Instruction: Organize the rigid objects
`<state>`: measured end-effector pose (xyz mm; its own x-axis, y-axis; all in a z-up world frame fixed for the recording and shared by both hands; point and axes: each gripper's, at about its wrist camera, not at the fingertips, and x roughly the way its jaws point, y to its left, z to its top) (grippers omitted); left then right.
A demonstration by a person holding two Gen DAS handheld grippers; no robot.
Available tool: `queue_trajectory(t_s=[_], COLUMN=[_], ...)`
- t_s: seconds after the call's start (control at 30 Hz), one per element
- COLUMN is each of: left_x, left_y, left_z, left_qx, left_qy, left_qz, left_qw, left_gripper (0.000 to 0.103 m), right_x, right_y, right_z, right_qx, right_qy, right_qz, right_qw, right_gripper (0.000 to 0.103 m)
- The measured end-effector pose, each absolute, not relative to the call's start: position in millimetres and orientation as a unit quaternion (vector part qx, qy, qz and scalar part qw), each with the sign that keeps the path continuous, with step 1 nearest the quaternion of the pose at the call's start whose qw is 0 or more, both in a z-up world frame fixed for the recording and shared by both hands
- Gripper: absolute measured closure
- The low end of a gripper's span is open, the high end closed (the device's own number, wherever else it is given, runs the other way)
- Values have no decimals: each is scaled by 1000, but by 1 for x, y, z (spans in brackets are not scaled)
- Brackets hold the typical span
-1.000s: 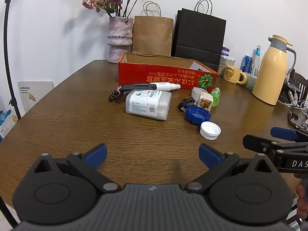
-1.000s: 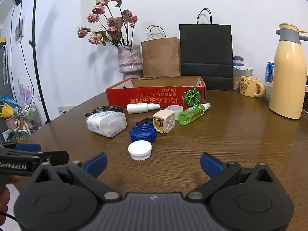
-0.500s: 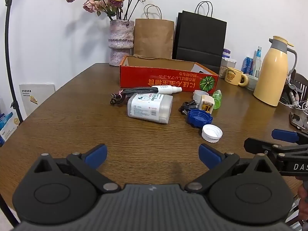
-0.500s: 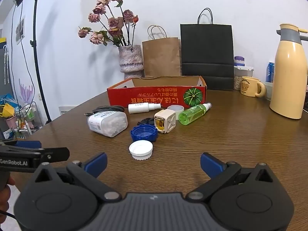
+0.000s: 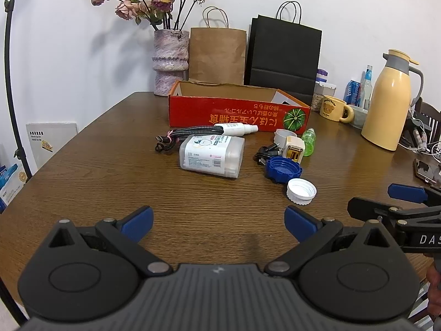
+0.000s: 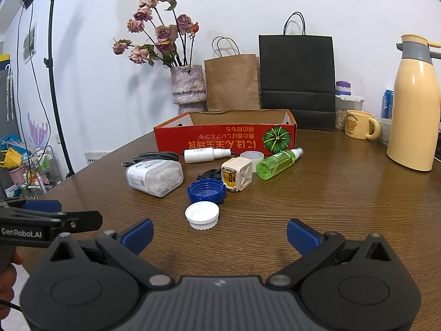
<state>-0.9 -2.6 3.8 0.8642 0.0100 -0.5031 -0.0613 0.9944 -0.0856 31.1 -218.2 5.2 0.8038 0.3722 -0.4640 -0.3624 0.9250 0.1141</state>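
Note:
Loose items lie in front of an open red cardboard box (image 5: 237, 113) (image 6: 223, 138): a clear cotton-swab box (image 5: 212, 155) (image 6: 154, 176), a white spray bottle (image 5: 234, 128) (image 6: 205, 154), a green spray bottle (image 5: 308, 144) (image 6: 278, 162), a cream charger cube (image 5: 294, 151) (image 6: 238, 173), a blue cap (image 5: 282, 169) (image 6: 206, 191), a white cap (image 5: 301, 191) (image 6: 202, 215), a tape roll (image 5: 284, 135) (image 6: 251, 156) and a braided cable (image 5: 187, 135) (image 6: 157, 156). My left gripper (image 5: 219, 220) and my right gripper (image 6: 219, 234) hover open and empty over the near table edge, short of the caps.
A flower vase (image 5: 171, 60), a brown paper bag (image 5: 217, 55) and a black paper bag (image 5: 284, 58) stand behind the box. A yellow thermos (image 5: 388, 104) (image 6: 416, 104), a bear mug (image 5: 335, 108) and drink cans sit at the right. A light stand (image 6: 55, 82) rises left of the table.
Both grippers have tilted up slightly, so the table items sit a little lower in view. Both stay open and nothing on the table has moved.

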Motion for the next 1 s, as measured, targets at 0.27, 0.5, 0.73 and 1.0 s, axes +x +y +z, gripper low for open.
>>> queue_trajectory(t_s=[0.27, 0.5, 0.73, 1.0], left_x=[-1, -1, -1, 1], left_y=[-4, -3, -5, -8], left_z=[4, 4, 5, 5], left_qx=[-49, -48, -46, -44], left_qy=[260, 260, 261, 262], left_qz=[19, 19, 17, 14], left_qw=[964, 964, 964, 964], left_gripper=[0, 0, 0, 0], right_x=[31, 30, 30, 31], right_y=[-218, -218, -218, -218], right_z=[5, 5, 5, 5], right_qx=[10, 10, 10, 9], right_qy=[246, 246, 246, 246], right_qz=[193, 193, 193, 193], right_qw=[950, 950, 950, 950], right_gripper=[0, 0, 0, 0])
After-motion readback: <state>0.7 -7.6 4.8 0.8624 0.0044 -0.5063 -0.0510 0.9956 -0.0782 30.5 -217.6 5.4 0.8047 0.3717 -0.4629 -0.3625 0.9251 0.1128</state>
